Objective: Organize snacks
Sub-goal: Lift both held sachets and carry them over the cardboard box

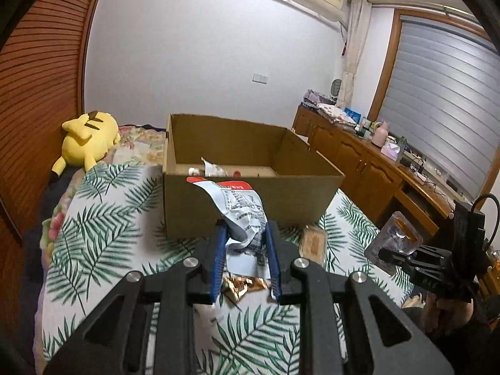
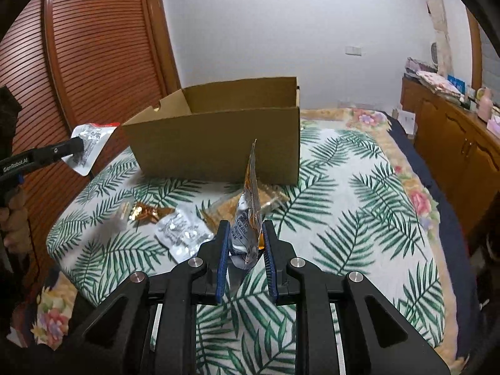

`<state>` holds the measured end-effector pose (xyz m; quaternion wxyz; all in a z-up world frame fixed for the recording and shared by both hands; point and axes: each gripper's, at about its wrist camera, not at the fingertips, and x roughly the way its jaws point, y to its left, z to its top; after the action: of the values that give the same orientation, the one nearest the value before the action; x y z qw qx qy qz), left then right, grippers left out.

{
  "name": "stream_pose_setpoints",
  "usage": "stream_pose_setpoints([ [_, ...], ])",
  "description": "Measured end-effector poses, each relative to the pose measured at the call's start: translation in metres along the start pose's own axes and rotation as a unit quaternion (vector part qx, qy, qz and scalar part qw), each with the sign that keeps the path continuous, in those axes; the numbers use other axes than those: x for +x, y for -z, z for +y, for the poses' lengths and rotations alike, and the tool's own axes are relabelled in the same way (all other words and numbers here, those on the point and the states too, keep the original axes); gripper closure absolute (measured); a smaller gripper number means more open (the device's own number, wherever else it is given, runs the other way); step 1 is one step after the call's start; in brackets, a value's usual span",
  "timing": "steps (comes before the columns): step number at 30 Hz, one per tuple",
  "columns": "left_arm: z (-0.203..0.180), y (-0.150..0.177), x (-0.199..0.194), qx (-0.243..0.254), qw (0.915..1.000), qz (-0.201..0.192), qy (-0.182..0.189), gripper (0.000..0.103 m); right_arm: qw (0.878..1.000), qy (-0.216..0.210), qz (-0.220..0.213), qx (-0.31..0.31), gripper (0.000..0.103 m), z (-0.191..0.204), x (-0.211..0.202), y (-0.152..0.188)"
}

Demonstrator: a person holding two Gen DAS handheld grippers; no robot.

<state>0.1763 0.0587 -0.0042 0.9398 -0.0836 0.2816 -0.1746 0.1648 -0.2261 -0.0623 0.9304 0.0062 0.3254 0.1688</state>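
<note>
An open cardboard box [image 1: 250, 200] [image 2: 218, 150] stands on the palm-leaf bedspread; a few snack packets [image 1: 215, 168] lie inside it. My left gripper [image 1: 245, 232] is shut on a silver packet with a red top [image 1: 240, 212], held above the bed in front of the box; it also shows in the right wrist view [image 2: 89, 143]. My right gripper [image 2: 245, 229] is shut on a silver and orange pouch [image 2: 250, 212], held edge-on above the bed; it shows in the left wrist view [image 1: 395, 237].
On the bedspread lie a gold wrapper [image 2: 150, 211], a silver packet [image 2: 181, 231], a small white packet [image 2: 123, 214] and a clear biscuit pack [image 2: 268, 201]. A yellow plush toy [image 1: 86, 140] lies left of the box. Wooden cabinets [image 1: 375, 168] run along the right.
</note>
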Motion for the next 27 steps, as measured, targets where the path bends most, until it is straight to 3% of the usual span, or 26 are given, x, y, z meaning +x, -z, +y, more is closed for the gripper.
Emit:
stream_pose_setpoints([
  [17,0.024,-0.069,0.033,0.039,0.9984,-0.041,0.007,0.082,0.998,-0.004,-0.040,-0.056,0.085,0.012,0.010,-0.077],
  [27,0.038,-0.112,0.085,0.047,0.9975,-0.049,0.022,0.082,0.994,-0.023,-0.063,-0.088,0.085,0.002,0.042,-0.128],
])
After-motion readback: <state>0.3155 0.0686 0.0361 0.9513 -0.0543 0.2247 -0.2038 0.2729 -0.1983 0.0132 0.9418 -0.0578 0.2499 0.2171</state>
